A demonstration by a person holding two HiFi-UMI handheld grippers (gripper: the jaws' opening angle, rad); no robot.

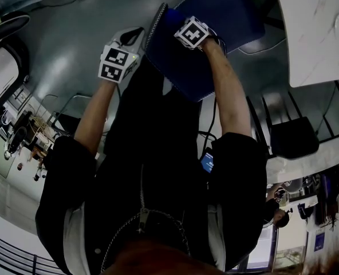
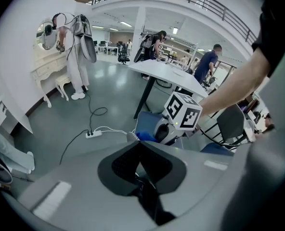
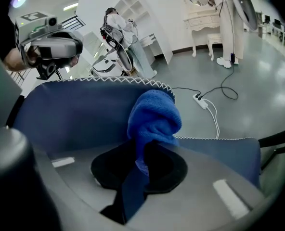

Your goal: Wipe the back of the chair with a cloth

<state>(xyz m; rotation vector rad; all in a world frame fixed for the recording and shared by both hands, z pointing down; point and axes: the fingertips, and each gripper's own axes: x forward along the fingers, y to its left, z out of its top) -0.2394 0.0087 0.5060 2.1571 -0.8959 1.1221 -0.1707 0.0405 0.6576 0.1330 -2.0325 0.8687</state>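
Right gripper: jaws clamped on the blue cloth, which bunches up out of the jaws and touches the blue chair back just below its white-stitched top edge. The cloth looks like soft, light terry and will fold and drag, so grip it deep in the wad, as it is held here. The chair back looks padded and firm, with a fabric face, so there should be some friction. Left gripper: jaws together with nothing in them, hanging just beyond the top edge. Farther off, 1 power strip lies on the floor, and a white table stands beside the chair.
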